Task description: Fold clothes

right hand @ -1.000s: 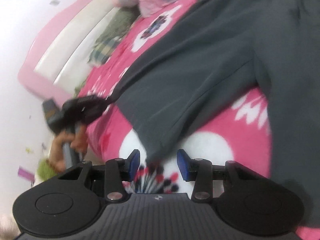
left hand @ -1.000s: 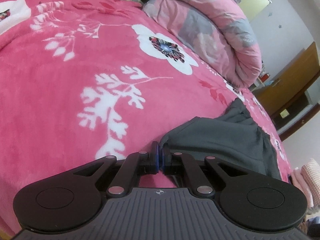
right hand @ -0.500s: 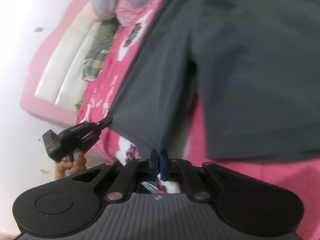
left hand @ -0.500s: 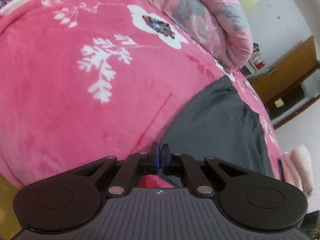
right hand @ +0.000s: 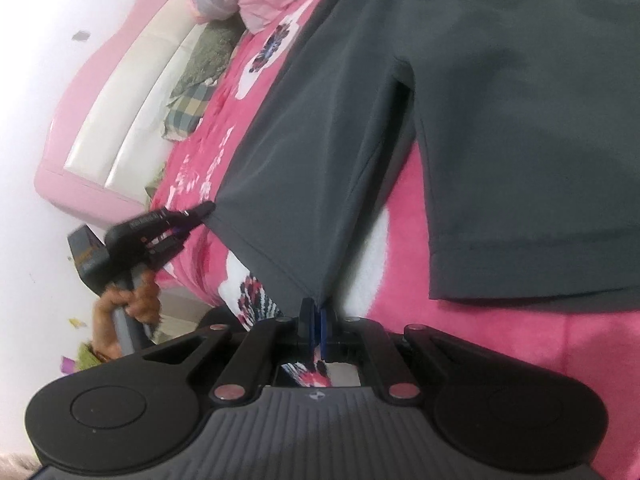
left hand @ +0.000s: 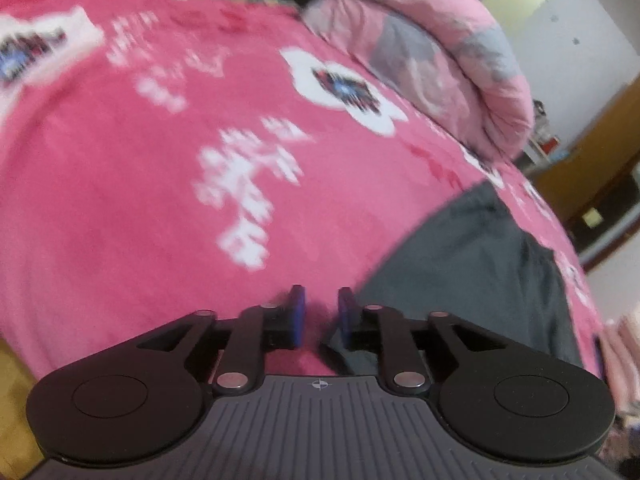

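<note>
Right gripper (right hand: 317,320) pinches shorts (right hand: 460,120) hem corner; left gripper (left hand: 320,316) slightly parted, empty, beside shorts on blanket (left hand: 160,200).

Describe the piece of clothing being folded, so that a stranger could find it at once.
A pink flowered blanket covers the bed. On it lie dark grey shorts, spread flat, one leg corner pinched in the right gripper. They are the only plain, dark thing there; the quilt and pillow are patterned.

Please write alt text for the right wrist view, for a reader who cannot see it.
The right tool is shut on a hem corner of dark grey shorts spread on a pink floral blanket. The left tool, held by a hand, is at the opposite hem corner.
</note>
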Available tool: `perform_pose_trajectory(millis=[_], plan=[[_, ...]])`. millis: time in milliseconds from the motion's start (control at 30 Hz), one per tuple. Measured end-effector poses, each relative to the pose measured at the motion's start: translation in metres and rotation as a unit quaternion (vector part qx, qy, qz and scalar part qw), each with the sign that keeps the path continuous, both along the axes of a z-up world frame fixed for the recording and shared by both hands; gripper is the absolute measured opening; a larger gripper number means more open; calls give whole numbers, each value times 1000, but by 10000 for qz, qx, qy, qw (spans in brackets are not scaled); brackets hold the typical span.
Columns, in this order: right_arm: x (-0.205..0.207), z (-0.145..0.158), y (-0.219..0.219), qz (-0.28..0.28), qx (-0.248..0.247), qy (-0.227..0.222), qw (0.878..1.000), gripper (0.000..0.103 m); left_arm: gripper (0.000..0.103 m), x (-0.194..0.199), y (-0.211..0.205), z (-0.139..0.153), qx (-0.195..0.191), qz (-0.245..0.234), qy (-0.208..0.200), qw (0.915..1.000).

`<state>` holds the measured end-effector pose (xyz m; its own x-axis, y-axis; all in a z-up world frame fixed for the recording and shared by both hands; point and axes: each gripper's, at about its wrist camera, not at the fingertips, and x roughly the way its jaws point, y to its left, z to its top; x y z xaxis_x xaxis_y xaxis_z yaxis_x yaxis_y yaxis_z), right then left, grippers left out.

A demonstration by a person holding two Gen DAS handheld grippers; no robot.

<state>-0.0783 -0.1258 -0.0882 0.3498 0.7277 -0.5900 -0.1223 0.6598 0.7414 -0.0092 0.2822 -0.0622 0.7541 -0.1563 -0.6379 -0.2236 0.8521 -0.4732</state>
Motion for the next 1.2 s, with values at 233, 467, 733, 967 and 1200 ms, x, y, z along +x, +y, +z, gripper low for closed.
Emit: perform_pose_trajectory(millis=[233,467,733,967,1200], plan=[[-33,24,-21,-162,-381,-724,9965,24,27,-13,-31,24,627,-150,-393,9971],[-88,58,-112,-1661,-1057,-1390,9705,24,34,-32,-143,46,28,-2598,-811,9623],[-113,58,-188,-3475,-1921,-1457,9061,48,34,-35,-269,16,-52,-3789,-103,9254],[-111,29,-203,-3731,-1942,-1368,8968,48,34,-38,-301,4,389,-3480,59,9367],[-114,11,-207,-3761,-1954,-1459,8939,13,6,-47,-315,7,555,-3188,129,9461]])
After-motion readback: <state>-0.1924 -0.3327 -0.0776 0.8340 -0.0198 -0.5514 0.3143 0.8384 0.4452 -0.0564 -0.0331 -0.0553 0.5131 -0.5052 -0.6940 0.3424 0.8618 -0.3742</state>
